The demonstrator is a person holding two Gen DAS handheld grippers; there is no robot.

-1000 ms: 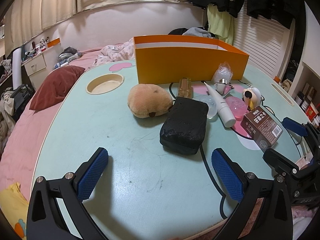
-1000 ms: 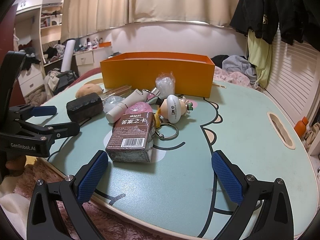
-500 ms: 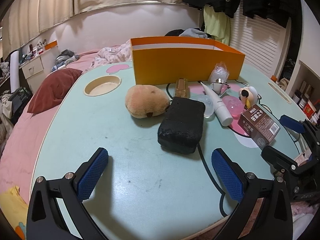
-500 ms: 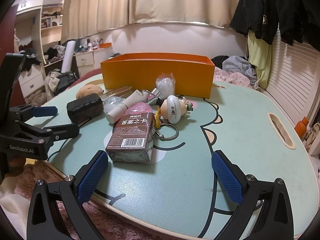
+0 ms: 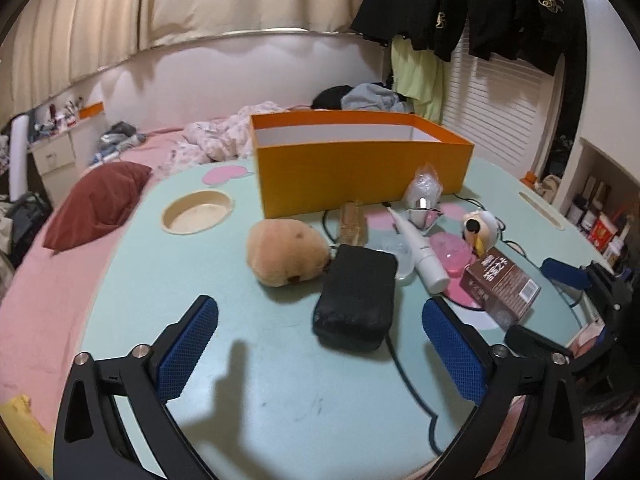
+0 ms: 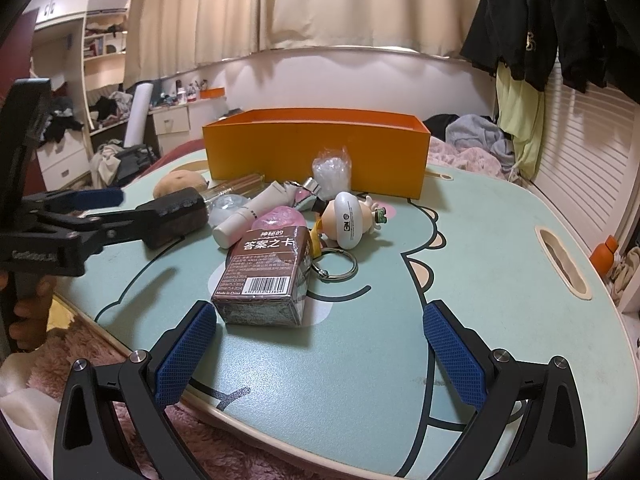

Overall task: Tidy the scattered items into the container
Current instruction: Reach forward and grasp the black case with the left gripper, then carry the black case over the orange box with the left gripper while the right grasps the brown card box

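Box (image 5: 362,174): at the back of the table (image 5: 280,384), behind all the loose items.
Plush toy (image 5: 286,252): before the box, left of the pouch (image 5: 356,300) and touching it.
Tube (image 5: 420,246): right of the pouch, leaning toward the box.
Carton (image 6: 266,276): nearest the front edge, right of the tube.
Keyring figure (image 6: 352,220): behind the carton, before the box.
Plastic bag (image 6: 330,172): just before the box wall.

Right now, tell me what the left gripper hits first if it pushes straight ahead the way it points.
Most likely the black pouch. The left gripper has nothing between its closing jaws, and the pouch lies just beyond, slightly right of centre. The tan plush sits behind it to the left. Depth is hard to judge through the fisheye.
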